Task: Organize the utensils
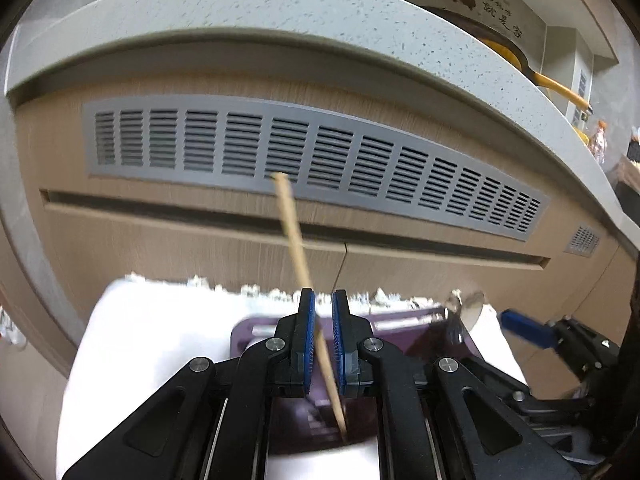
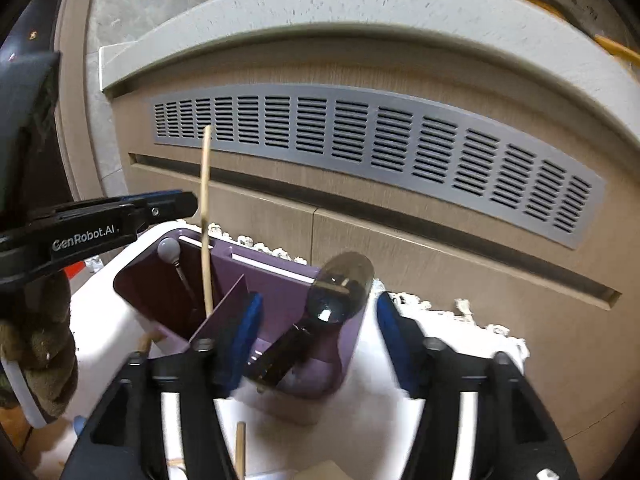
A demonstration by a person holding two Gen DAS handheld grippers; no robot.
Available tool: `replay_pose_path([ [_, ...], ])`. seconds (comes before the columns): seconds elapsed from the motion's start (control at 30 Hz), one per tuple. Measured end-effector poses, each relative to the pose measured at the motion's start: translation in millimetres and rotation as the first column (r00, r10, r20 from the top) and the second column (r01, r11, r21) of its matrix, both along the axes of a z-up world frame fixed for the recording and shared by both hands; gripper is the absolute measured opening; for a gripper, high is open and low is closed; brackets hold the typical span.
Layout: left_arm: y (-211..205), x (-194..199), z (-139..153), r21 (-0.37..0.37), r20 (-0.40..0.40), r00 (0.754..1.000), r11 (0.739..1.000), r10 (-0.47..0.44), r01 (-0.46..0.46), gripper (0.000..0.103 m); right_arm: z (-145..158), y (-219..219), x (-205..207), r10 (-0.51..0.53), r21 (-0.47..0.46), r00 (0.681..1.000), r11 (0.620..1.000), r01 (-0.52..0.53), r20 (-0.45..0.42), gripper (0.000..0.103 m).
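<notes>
Left tongs point(image 1: 324, 338) narrow, pinched on a wooden chopstick point(image 1: 298, 248) that runs up past the blue pads point(image 1: 307, 320) and down into the purple utensil holder point(image 1: 260, 330); lower tip sits inside the holder's left compartment, upper end leans up in front of the grey vent grille point(image 1: 312, 152). In the right wrist view the same chopstick point(image 2: 205, 216) stands nearly upright in that compartment, beside a small metal spoon point(image 2: 170, 250) resting in its far corner, left tongs point(image 2: 176, 204) clamped on it from the side. Right tongs point(image 2: 316, 332) wide, nothing pressed between the pads, which straddle the holder's point(image 2: 280, 280) right compartment. A large metal spoon point(image 2: 340, 286) stands in that compartment, bowl up above the rim, dark handle down inside, free of the pads. Holder sits on a white cloth point(image 2: 460, 340) with a fringed edge on the tabletop, in front of wooden cabinet doors point(image 2: 420, 248). Another wooden stick point(image 2: 240, 448) lies on the cloth close to the right tongs. Gloved hand point(image 2: 40, 344) at left edge
</notes>
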State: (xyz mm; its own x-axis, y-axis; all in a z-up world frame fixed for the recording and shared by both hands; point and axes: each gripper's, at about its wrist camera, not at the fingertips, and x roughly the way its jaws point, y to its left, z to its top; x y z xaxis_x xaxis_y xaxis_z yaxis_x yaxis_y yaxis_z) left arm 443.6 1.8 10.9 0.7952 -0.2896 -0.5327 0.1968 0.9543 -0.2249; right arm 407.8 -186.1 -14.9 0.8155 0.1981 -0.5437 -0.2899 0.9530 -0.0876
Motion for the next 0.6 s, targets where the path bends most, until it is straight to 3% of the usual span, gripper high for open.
replay_pose_path([
  [0.17, 9, -42, -3, 0.043, -0.03, 0.999, 0.999, -0.023, 0.025, 0.028, 1, -13, -33, 0.002, -0.029, 1.0, 1.0, -0.002, -0.014, 0.067],
  [0.3, 20, -85, -16, 0.074, -0.07, 0.997, 0.996, -0.042, 0.048, 0.053, -16, -11, -62, 0.03, -0.064, 0.996, 0.997, -0.035, -0.087, 0.071],
  [0.5, 32, -150, -49, 0.191, -0.142, 0.988, 0.978, -0.061, 0.087, 0.055, -60, 13, -95, 0.128, -0.106, 0.963, 0.982, -0.156, -0.238, 0.071],
  [0.6, 47, -176, -62, 0.173, -0.191, 0.981, 0.982, -0.037, 0.071, 0.058, -74, 24, -102, 0.144, -0.109, 0.948, 0.977, -0.181, -0.285, 0.071],
])
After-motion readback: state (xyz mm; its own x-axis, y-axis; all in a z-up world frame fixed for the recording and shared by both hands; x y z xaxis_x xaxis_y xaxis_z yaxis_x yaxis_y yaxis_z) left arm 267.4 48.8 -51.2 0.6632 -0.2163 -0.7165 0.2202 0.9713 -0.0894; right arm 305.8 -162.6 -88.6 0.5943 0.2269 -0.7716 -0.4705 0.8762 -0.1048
